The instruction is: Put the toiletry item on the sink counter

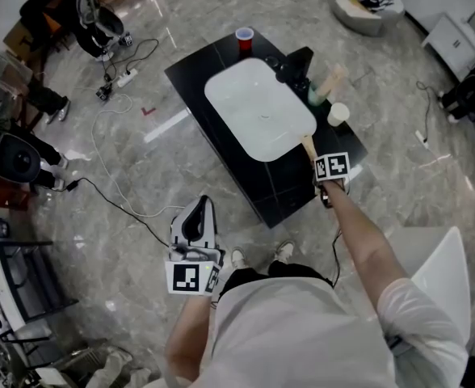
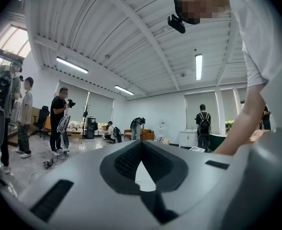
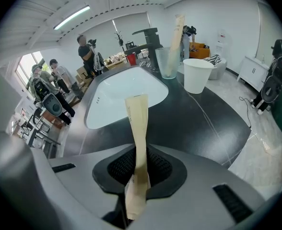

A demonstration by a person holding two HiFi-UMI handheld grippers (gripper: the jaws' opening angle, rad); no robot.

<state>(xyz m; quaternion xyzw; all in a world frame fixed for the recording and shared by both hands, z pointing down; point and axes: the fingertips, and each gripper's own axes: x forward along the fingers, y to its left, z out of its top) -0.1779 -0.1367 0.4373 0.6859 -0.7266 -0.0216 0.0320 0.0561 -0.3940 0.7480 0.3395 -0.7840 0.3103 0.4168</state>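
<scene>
In the head view the left gripper (image 1: 197, 212) hangs off the counter, at about 7 o'clock from the basin and close to the person's body. Its own view faces the ceiling, with its claw (image 2: 141, 145) pinched together at the tips on nothing. The black sink counter (image 1: 195, 78) carries a red cup (image 1: 244, 37) at 12 o'clock from the white basin (image 1: 258, 107). The black faucet (image 1: 296, 65) is at 1 o'clock. A clear tumbler (image 1: 317, 94) at 2 o'clock has a tan packet standing in it (image 1: 332, 79), and a white cup (image 1: 338, 114) sits at 3 o'clock. At 4 o'clock, over the counter's near right corner, the right gripper (image 1: 317, 162) is clamped on the tan toiletry packet (image 1: 308, 144). In the right gripper view the packet (image 3: 137, 123) sticks out flat between the closed claw (image 3: 138, 159), pointing toward the basin (image 3: 124, 92) at 12 o'clock. Whether its tip touches the counter (image 3: 203, 123) cannot be told.
</scene>
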